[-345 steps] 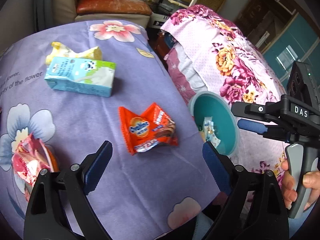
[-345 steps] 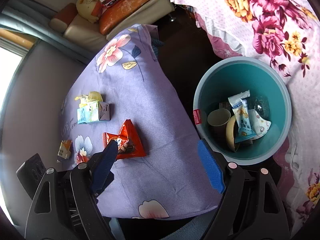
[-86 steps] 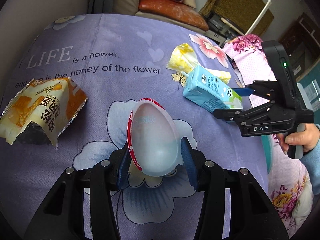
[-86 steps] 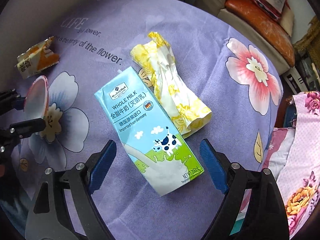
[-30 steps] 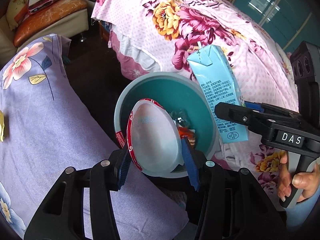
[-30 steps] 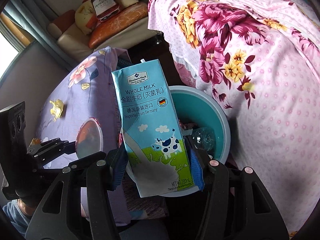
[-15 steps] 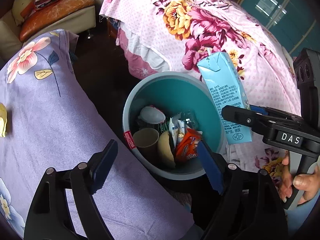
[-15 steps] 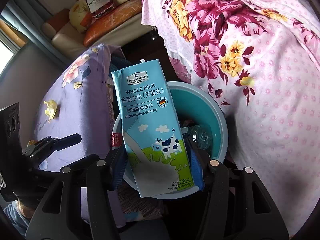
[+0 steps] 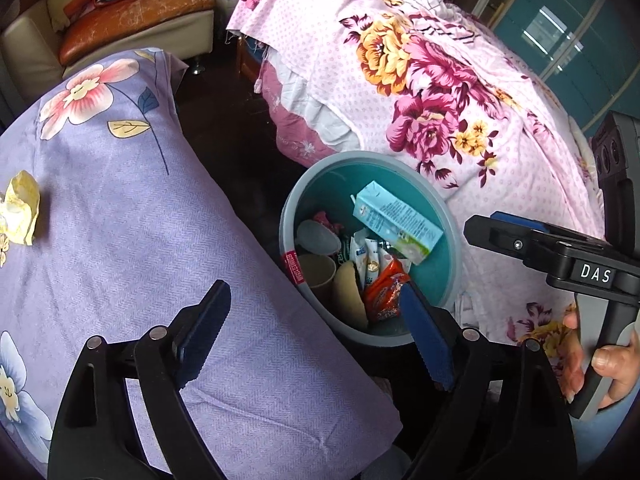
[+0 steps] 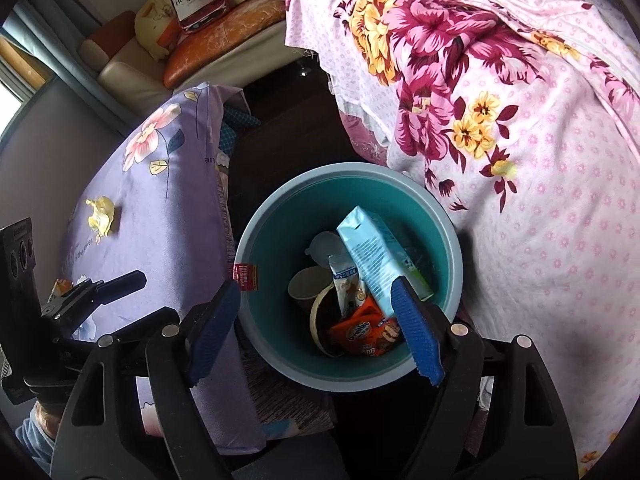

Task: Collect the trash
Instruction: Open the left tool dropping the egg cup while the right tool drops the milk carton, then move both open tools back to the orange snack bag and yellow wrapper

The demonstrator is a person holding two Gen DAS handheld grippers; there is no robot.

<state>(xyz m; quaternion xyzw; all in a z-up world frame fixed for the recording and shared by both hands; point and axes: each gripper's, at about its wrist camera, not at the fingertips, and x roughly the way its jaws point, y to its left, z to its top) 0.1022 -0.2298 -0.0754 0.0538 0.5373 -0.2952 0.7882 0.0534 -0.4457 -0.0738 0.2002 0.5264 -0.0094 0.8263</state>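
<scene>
Both grippers hang over the teal trash bin (image 10: 448, 240), and this is the release step of a drop-off. The right gripper (image 10: 316, 332) has its jaws opening with nothing pressed between the pads; the whole-milk carton (image 10: 372, 248) lies tilted inside the bin, leaning on the other rubbish: a paper cup (image 10: 306, 286), an orange snack wrapper (image 10: 366, 332) and a pale lid (image 10: 324, 244). The left gripper (image 9: 316, 332) stands wide and empty, nearer the edge of the purple flowered cloth (image 9: 120, 220). 1 crumpled yellow wrapper (image 9: 20, 208) lies on that cloth, well apart from the bin, and another packet (image 10: 60, 288) peeks out beside the left tool in the right wrist view. The next move, by my reading, is to swing either hand back over the cloth, come down around the yellow wrapper and pinch it lightly, since thin foil crushes and slips easily.
</scene>
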